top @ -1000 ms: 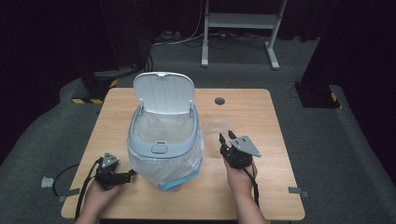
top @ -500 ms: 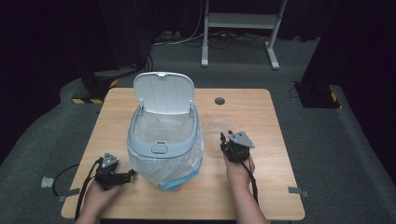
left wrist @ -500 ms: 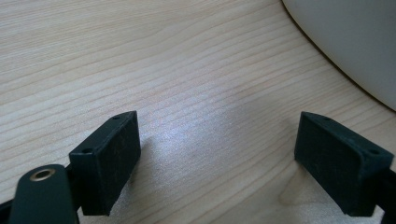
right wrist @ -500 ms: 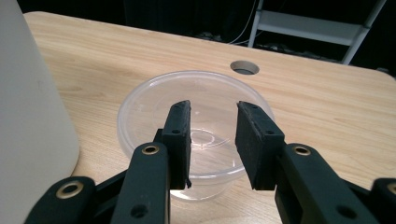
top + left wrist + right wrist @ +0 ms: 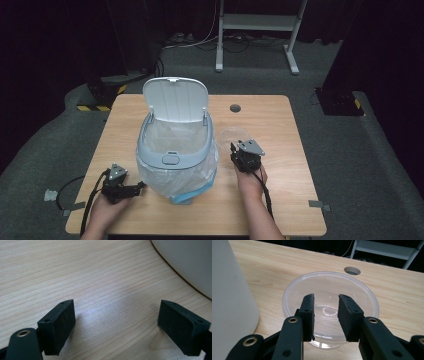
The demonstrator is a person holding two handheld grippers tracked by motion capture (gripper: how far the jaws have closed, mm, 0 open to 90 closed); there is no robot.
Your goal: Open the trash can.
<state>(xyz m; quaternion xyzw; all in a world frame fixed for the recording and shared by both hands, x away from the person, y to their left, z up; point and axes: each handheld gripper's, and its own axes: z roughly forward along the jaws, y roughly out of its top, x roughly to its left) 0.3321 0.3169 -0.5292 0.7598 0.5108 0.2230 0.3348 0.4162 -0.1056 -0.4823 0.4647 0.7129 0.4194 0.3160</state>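
The high view looks forward and down from above the near edge of the bench (image 5: 280,200), taking in its whole top and the floor beyond. The left gripper view sits low, very close to the bench, facing the bin (image 5: 190,262) wall. The right gripper view looks low toward the far edge, over a clear bowl (image 5: 329,310). All three share the bin and the bench.

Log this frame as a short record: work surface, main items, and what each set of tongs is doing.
surface: wooden table
bin: white lidded bin, lid up, plastic liner inside
container: clear round plastic container, right of the bin, empty
left tongs: open, low over bare wood beside the bin, nothing between them
right tongs: at the container's near rim, jaws just been closing, gap remains; contact with the rim unclear
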